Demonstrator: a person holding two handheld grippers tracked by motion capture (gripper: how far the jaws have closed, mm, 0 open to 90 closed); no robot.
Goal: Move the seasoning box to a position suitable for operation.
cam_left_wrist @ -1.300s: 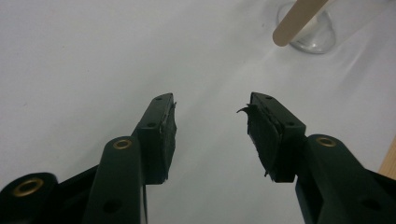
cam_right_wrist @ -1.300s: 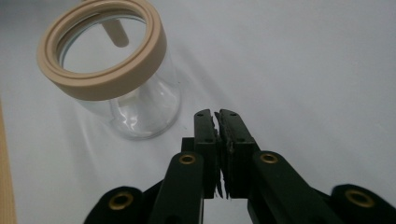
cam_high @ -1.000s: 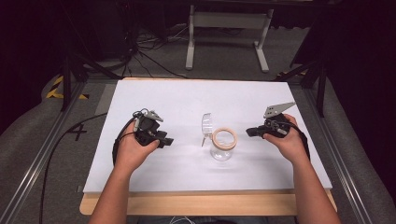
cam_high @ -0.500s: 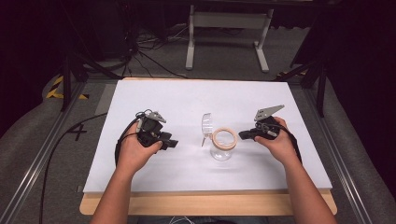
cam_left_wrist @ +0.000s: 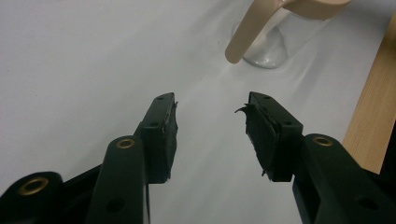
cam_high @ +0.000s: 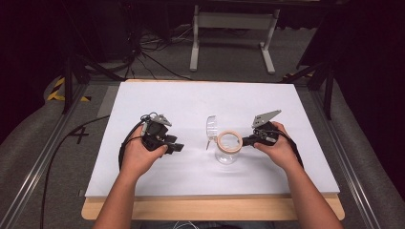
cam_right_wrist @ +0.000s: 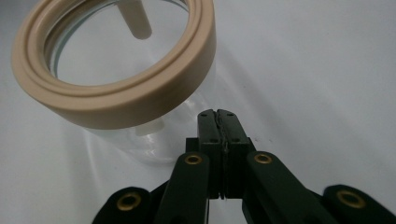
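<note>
One clear jar (cam_high: 228, 149), one hinged lid (cam_high: 211, 127) perhaps; left gripper (cam_high: 174, 146) jaws apart; right gripper (cam_high: 245, 140) jaws closed, empty

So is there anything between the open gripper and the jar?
No. In the left gripper view, just bare white table lies between the left gripper and the clear jar.

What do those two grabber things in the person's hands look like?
Both are black. Each left gripper and right gripper has two flat jaws with brass-coloured rivets, a grey three-cornered plate on top, and a black cable trailing off. The arms are bare, with no sleeves.
</note>
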